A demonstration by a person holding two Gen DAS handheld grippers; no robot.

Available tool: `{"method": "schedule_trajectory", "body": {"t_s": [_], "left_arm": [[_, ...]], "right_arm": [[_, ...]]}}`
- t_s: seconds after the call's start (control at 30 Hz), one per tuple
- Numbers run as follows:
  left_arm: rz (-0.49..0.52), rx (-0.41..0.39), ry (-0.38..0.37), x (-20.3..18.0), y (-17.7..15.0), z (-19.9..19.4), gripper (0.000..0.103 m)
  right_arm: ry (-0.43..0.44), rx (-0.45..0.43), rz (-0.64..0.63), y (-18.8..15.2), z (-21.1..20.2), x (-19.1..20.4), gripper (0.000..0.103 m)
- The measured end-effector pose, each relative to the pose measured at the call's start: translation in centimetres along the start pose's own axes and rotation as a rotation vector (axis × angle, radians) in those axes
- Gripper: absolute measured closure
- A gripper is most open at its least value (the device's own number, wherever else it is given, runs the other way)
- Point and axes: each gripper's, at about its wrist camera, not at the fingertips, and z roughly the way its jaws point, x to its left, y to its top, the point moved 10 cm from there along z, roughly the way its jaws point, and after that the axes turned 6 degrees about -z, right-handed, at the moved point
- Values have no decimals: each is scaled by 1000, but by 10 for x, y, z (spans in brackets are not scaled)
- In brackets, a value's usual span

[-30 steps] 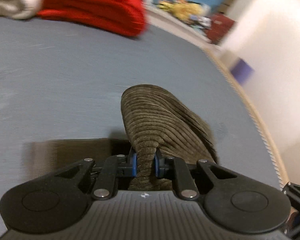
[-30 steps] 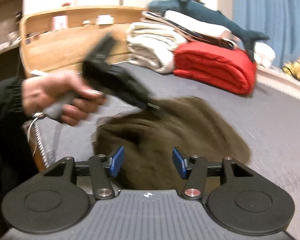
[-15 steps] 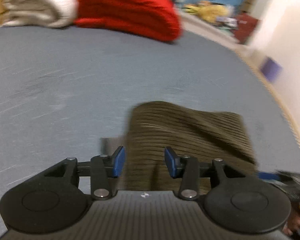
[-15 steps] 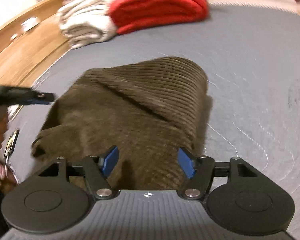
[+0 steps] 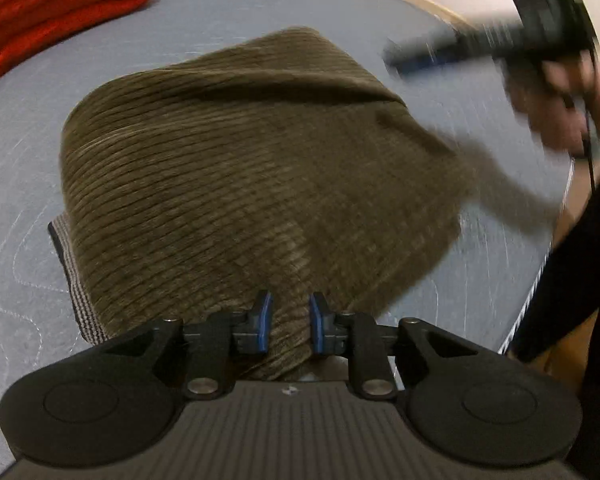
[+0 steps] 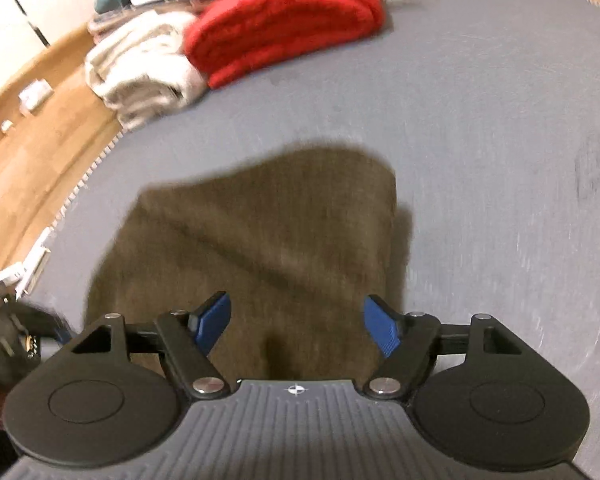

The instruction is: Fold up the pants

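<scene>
The pants (image 5: 260, 184) lie on the grey bed (image 5: 236, 8) as a short, thick bundle, doubled over more than once, with a striped band showing at its lower left edge. I judge the folding nearly done: what seems left is squaring the edges and pressing the loose top flap flat, since one ridge runs slantwise across the top.

My left gripper (image 5: 287, 322) has its jaws narrow, a ridge of the cloth between them; the pads look close against it, so I take it as pinched. These jaws have just been closing again after opening. My right gripper (image 6: 296, 326) stands wide, nothing held, the cloth lying below and between its fingers; its jaws have just been opening.

A second ago my left gripper clamped a raised hump of cloth and the pants were lifted; now they rest flat and spread wider in view. My right gripper (image 5: 440, 56), with my right hand (image 5: 560, 108), now shows blurred off to the right. The red blanket (image 6: 284, 20) sits well apart at the far end.
</scene>
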Motion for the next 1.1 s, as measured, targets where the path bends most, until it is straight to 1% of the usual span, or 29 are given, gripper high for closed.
{"method": "schedule_trajectory", "body": {"t_s": [0.07, 0.13, 0.2, 0.23, 0.27, 0.33, 0.37, 0.4, 0.43, 0.47, 0.5, 0.53, 0.63, 0.67, 0.7, 0.73, 0.8, 0.83, 0.87, 0.93, 1.0, 1.03, 1.1], "left_arm": [[-33, -18, -9, 4, 4, -8, 80], [-61, -80, -8, 10, 16, -19, 80], [-122, -140, -23, 21, 31, -27, 80], [-144, -153, -38, 23, 37, -27, 80], [-152, -153, -55, 23, 40, -26, 80], [-111, -111, -71, 18, 36, -16, 80], [-81, -74, -76, 11, 30, -8, 80], [-39, -32, -78, 4, 25, -1, 80], [11, -6, -69, -2, 19, 5, 81], [51, 9, -55, -5, 14, 8, 81], [63, 18, -51, -6, 13, 9, 81], [68, 25, -49, -7, 13, 7, 82], [108, 37, -30, -13, 12, 11, 82], [107, 37, -26, -13, 13, 10, 82], [101, 33, -26, -14, 16, 9, 82], [85, 10, -33, -12, 21, 4, 82], [30, -80, -51, -6, 38, -11, 77], [-11, -133, -59, 3, 47, -21, 74], [-69, -199, -65, 13, 59, -30, 73], [-190, -313, -33, 39, 79, -43, 73], [-277, -385, 31, 64, 92, -49, 73], [-306, -404, 57, 75, 96, -49, 74], [-349, -429, 82, 89, 104, -46, 74]], "right_arm": [[-5, -63, -38, 22, -9, -1, 27], [-35, -111, -32, 39, -9, -11, 26], [-43, -112, 10, 47, 4, -24, 26], [-40, -102, 34, 49, 14, -30, 26], [-37, -93, 57, 51, 25, -35, 26], [-25, -73, 93, 53, 46, -44, 26], [-20, -57, 109, 53, 57, -47, 33], [-28, -45, 119, 52, 66, -51, 45], [-46, -36, 127, 53, 73, -55, 67], [-72, -39, 142, 55, 80, -58, 78], [-98, -41, 158, 58, 85, -63, 85], [-121, -42, 164, 60, 89, -67, 101], [-207, -57, 140, 68, 104, -80, 103], [-238, -42, 153, 66, 110, -88, 103], [-233, -28, 177, 64, 115, -92, 103], [-216, -23, 202, 63, 119, -94, 103], [-213, -41, 220, 68, 115, -94, 103], [-197, -62, 215, 72, 110, -91, 99], [-176, -87, 196, 78, 103, -83, 99], [-157, -130, 131, 84, 87, -67, 99], [-131, -150, 37, 83, 72, -47, 94], [-106, -151, -8, 81, 65, -36, 92], [-26, -144, -114, 68, 49, -10, 92]]}}
